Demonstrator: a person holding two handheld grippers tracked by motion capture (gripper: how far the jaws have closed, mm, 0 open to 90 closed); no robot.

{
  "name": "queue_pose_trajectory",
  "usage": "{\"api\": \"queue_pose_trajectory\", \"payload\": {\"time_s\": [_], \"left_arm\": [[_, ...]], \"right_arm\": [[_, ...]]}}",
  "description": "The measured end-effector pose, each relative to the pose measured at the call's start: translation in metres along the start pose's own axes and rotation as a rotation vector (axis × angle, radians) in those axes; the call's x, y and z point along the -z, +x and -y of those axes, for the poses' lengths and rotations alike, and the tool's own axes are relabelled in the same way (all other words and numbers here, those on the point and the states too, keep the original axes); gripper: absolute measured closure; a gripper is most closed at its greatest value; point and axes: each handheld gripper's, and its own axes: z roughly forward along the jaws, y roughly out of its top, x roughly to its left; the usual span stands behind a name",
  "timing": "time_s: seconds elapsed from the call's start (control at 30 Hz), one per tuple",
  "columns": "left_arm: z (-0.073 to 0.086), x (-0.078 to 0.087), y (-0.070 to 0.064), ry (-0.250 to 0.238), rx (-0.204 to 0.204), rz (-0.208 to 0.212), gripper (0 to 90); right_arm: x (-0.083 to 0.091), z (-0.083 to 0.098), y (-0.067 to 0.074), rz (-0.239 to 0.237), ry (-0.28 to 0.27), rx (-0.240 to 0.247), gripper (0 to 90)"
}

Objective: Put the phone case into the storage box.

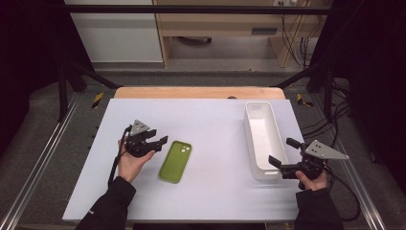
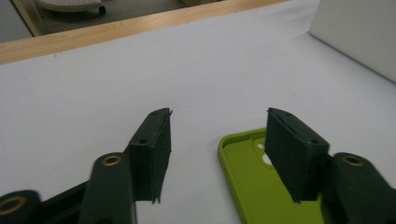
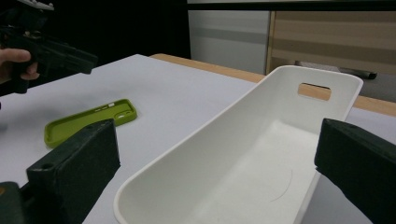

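A green phone case (image 1: 175, 161) lies flat on the white table, hollow side up. My left gripper (image 1: 159, 136) hovers just left of it, open, with nothing between its fingers. In the left gripper view the open left gripper (image 2: 217, 135) frames bare table, and the phone case (image 2: 252, 186) lies under the right-hand jaw. My right gripper (image 1: 282, 152) stands open at the near right corner of the white tray (image 1: 247, 125). In the right gripper view the right gripper (image 3: 219, 154) has its jaws wide on either side of the empty tray's (image 3: 224, 116) near end; I see no pad pressing on it.
The tray runs lengthwise toward the table's far edge, with a handle slot (image 3: 314, 90) in its far wall. A wooden strip (image 1: 198, 92) borders the back of the table. Dark frame posts stand at both sides. Open table lies between the case and the tray.
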Motion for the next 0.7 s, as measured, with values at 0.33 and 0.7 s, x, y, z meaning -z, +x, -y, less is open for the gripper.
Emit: {"api": "queue_pose_trajectory", "payload": {"time_s": [0.33,0.7], "left_arm": [[-0.013,0.031,-0.01,-0.067,-0.016,0.051,9.8],[-0.011,0.045,-0.018,-0.061,-0.014,0.055,2.1]], "right_arm": [[0.001,0.0,0.0,0.002,-0.002,0.0,0.5],[0.001,0.0,0.0,0.001,-0.003,0.003,0.5]]}}
